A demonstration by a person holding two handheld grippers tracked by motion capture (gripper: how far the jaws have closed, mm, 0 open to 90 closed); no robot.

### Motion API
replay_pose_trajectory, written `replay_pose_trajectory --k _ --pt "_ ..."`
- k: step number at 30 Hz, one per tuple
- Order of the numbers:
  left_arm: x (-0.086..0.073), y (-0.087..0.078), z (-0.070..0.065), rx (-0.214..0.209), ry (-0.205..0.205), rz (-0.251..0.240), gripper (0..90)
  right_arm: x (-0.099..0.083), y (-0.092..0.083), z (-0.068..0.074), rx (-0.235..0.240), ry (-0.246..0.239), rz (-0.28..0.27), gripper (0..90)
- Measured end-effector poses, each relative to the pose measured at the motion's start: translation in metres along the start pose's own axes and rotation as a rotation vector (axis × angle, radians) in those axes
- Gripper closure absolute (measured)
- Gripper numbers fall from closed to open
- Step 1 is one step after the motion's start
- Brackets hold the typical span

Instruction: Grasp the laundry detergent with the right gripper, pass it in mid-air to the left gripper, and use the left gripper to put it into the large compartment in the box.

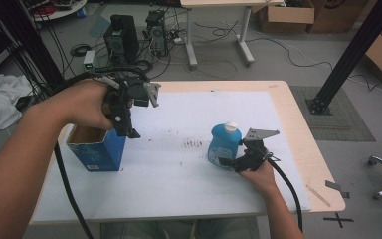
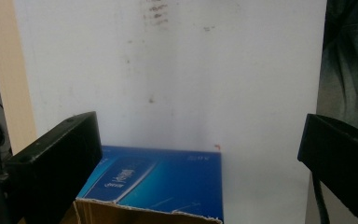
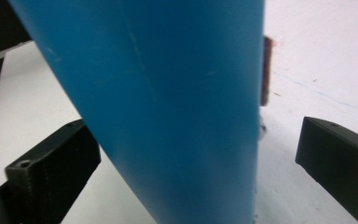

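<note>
Reaching for the bottle [image 1: 224,144] looks like the step in hand: the right gripper [image 1: 231,162] sits low on the surface [image 1: 179,189] with its jaws spread to either side of the blue body, which stands upright right of centre with its white cap on top. In the right gripper view the bottle [image 3: 168,107] lies between the jaws, close against the left one with a gap to the right one, so nothing is clamped yet. Judging from this, the next move calls for closing squarely on the body before lifting. The left gripper [image 1: 129,127] hangs above the open box [image 1: 97,147] at the left of the surface, jaws wide apart and empty; the box [image 2: 163,182] lies just below them, perhaps where the bottle goes
</note>
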State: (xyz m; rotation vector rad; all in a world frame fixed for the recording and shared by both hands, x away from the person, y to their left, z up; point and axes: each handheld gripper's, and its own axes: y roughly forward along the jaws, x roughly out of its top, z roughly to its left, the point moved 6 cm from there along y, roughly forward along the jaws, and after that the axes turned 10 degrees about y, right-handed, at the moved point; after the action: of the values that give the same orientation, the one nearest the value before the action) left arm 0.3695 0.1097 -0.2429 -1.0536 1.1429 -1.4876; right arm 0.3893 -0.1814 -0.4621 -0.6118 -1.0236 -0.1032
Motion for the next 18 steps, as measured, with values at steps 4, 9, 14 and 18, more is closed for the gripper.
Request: replay_pose_trajectory --k 4,9,14,18 --pt "-0.0017 0.0011 0.0009 0.0 -0.008 -0.004 0.1 -0.0004 0.0024 0.0006 0.004 0.006 0.007 0.9" --pt "-0.0028 0.0016 0.0011 0.001 -0.007 0.0 0.1 0.0007 0.0038 0.0008 -0.009 0.014 -0.017 1.3" --pt "-0.0032 0.0008 0.0009 -0.001 -0.009 0.003 0.1 0.0031 0.0065 0.0033 -0.01 0.002 -0.047 6.4" --pt "-0.0029 -0.0008 0.0005 0.005 -0.01 0.0 0.1 0.0052 0.005 0.0044 -0.013 -0.007 -0.077 12.4"
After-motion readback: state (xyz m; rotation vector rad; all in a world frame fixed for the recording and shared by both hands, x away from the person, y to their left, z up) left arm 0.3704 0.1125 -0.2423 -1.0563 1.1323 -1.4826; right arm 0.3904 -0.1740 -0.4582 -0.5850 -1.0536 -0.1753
